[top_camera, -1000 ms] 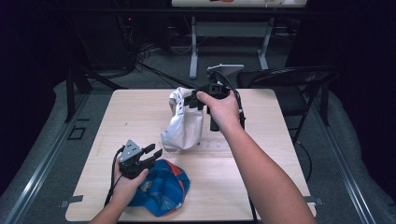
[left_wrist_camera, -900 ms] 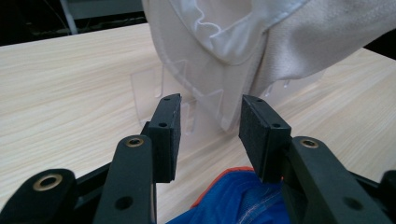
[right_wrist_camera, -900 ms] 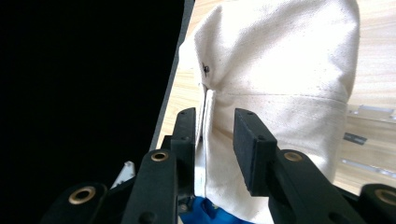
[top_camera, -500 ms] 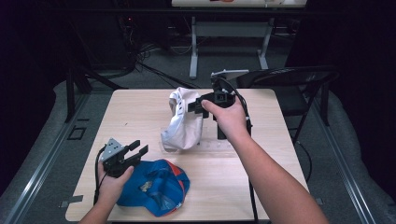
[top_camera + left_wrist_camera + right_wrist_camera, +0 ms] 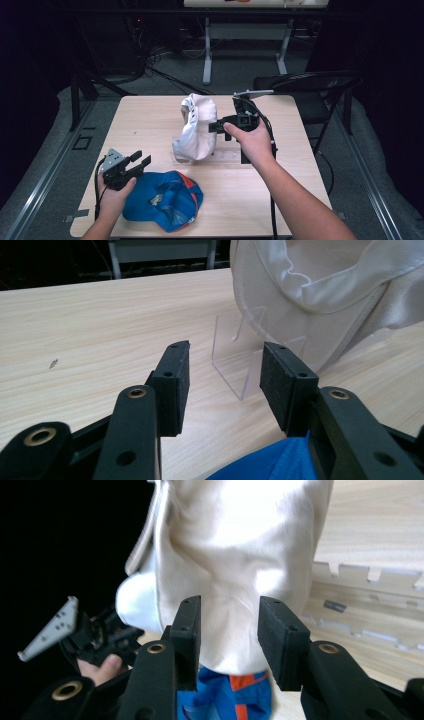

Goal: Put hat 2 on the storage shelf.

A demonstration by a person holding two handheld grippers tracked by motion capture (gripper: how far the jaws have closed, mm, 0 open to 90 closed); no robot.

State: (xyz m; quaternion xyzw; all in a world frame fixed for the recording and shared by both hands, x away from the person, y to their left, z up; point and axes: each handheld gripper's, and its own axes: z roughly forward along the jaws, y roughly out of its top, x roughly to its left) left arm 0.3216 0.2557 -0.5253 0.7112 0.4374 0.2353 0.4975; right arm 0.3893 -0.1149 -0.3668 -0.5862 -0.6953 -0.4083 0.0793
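Pale wooden table [image 5: 150, 125] (dark room)

A dark folding chair [image 5: 320, 87] stands on the floor just beyond the tabletop's [image 5: 150, 117] far right corner. Past the far edge, the pale legs of another table [image 5: 245, 35] rise, with dark cables [image 5: 150, 62] strewn over the grey floor [image 5: 45, 165] near the far left corner.

Bright tabletop — dark, soft-focus surroundings
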